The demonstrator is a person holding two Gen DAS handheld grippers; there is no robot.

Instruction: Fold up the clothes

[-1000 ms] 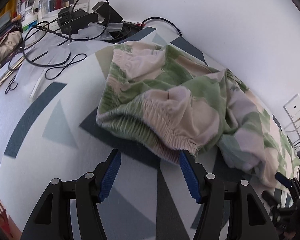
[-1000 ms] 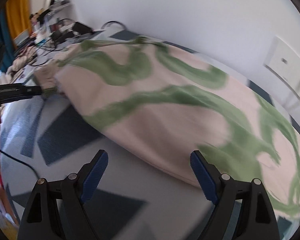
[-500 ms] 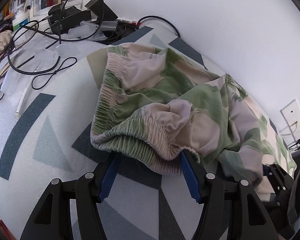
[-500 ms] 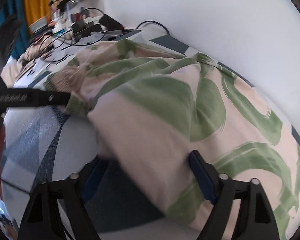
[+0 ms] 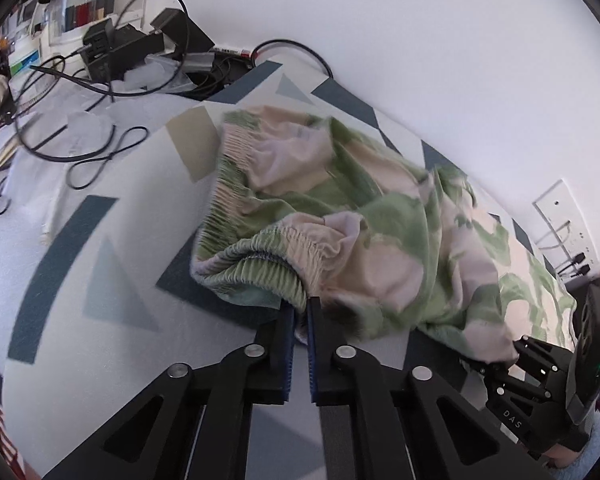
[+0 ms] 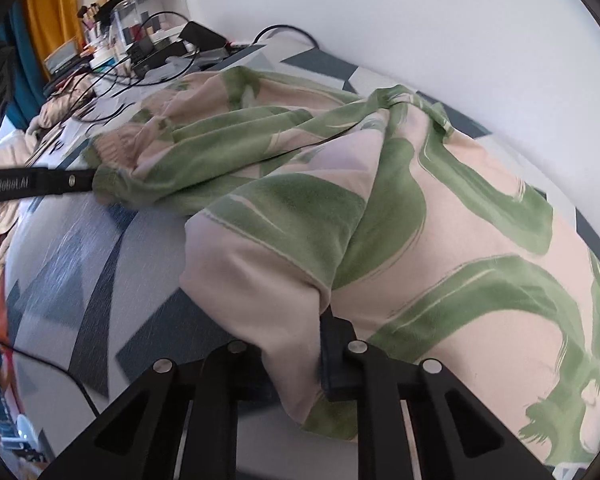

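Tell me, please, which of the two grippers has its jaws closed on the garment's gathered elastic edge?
The left gripper: its jaws pinch the ribbed elastic waistband of the green-and-pink garment, whereas the right gripper grips a smooth, ungathered fold.

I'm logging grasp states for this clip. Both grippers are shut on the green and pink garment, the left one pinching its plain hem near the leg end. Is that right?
Not quite. The left gripper pinches the gathered elastic waistband, not a plain hem, as the left wrist view shows. The rest holds: the right gripper is also shut on the garment.
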